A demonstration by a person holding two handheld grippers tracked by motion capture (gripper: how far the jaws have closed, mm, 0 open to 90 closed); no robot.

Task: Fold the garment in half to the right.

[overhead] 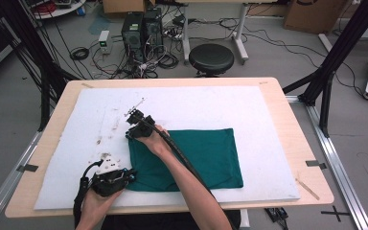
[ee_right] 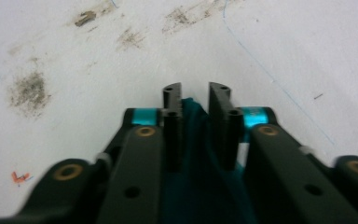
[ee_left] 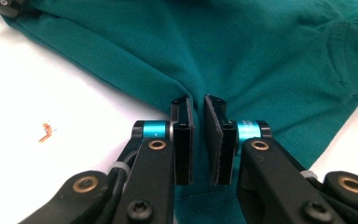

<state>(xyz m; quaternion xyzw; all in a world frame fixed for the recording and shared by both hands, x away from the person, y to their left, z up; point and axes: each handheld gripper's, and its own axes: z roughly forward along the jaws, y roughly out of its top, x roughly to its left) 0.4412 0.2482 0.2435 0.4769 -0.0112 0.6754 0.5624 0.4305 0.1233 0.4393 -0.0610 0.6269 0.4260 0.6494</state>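
Nearest the camera, the left hand-held gripper (overhead: 127,175) pinches the near-left corner of the one green garment (overhead: 196,155), its jaws narrow with cloth bunched between them. Beyond it, the right hand-held gripper (overhead: 135,125) clamps the garment's far-left corner, a fold showing between its pads (ee_right: 172,109). Two grips along the garment's left edge suggest it is about to be lifted or folded. It lies folded on the white mat (overhead: 268,124) covering the desk (overhead: 311,158).
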